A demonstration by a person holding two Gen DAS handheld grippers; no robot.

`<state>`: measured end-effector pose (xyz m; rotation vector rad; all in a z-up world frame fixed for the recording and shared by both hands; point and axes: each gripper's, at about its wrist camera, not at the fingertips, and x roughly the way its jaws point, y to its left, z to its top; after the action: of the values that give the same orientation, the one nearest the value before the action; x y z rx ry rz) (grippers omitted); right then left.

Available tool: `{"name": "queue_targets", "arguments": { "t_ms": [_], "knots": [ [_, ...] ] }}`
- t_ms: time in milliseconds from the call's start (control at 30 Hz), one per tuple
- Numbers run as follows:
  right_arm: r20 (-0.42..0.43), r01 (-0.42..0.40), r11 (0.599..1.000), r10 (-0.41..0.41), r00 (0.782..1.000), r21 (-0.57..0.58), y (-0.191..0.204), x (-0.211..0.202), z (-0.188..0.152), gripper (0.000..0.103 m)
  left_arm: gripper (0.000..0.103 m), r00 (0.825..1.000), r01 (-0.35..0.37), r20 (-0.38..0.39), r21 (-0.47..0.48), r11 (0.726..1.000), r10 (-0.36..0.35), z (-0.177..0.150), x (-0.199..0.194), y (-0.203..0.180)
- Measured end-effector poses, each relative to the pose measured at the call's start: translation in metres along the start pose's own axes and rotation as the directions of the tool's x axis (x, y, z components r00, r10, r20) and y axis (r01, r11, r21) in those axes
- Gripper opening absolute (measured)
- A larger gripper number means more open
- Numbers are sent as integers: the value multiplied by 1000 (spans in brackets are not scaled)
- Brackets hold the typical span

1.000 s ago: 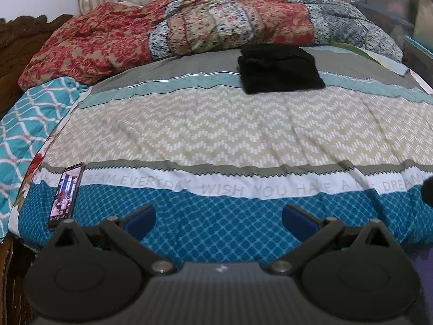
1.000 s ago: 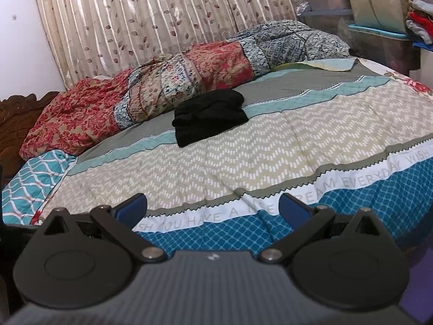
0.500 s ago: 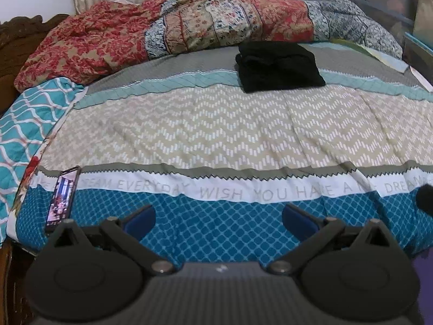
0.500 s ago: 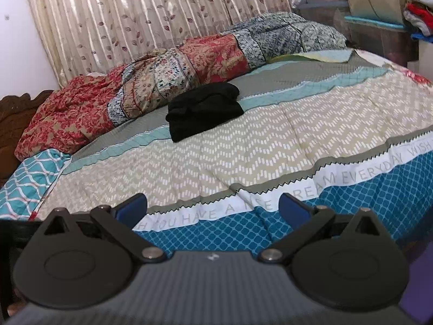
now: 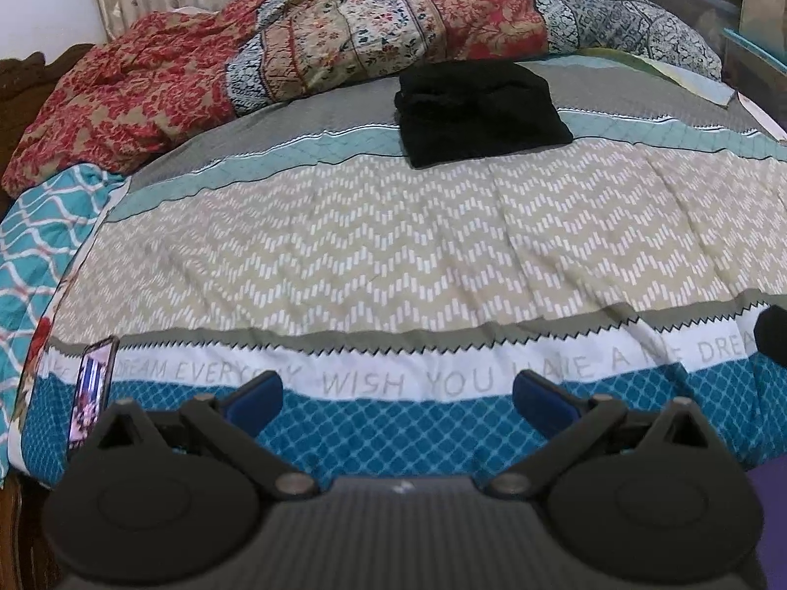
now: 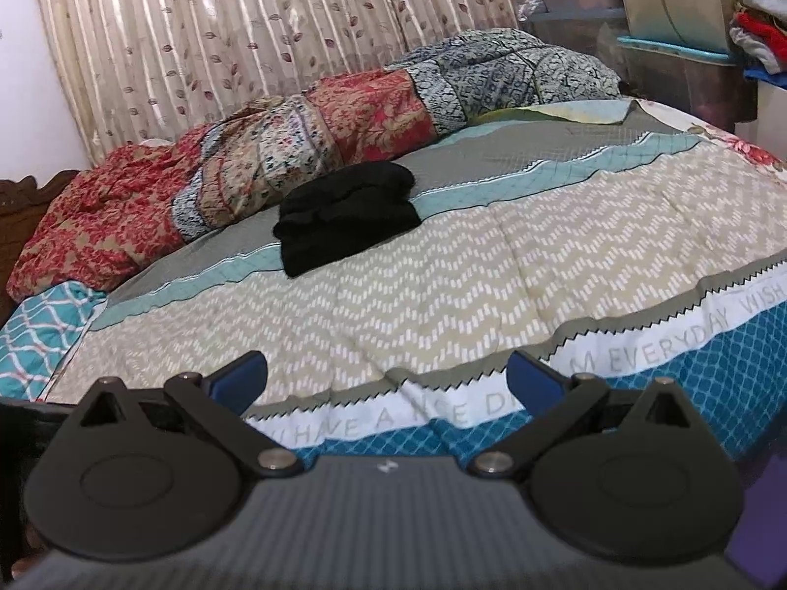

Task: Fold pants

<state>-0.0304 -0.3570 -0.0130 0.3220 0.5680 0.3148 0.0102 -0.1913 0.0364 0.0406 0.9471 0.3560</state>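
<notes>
Left wrist view: phone (image 5: 91, 388) half hidden behind left hand-held gripper (image 5: 397, 399); both hand-held grippers wide apart, empty.

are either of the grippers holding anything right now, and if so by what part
Nothing is held. The left gripper and right gripper are both open over the bed's near edge; the black pants lie folded farther back.

Pleated curtain (image 6: 256, 34) with a leaf print behind the bed (image 6: 442, 265), white wall (image 6: 29, 113) to its left. Dark carved wooden headboard (image 6: 44, 187) at the bed's left edge. Stacked storage boxes (image 6: 679, 73) past the right edge.
</notes>
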Motion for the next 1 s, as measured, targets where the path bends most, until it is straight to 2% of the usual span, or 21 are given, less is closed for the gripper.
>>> {"name": "queue_targets", "arguments": {
  "t_ms": [1000],
  "knots": [
    [-45,55,998,-55,997,0,-10,111,54,103,103,997,-10,-81,26,1000,12,76,113,-27]
  ]
}}
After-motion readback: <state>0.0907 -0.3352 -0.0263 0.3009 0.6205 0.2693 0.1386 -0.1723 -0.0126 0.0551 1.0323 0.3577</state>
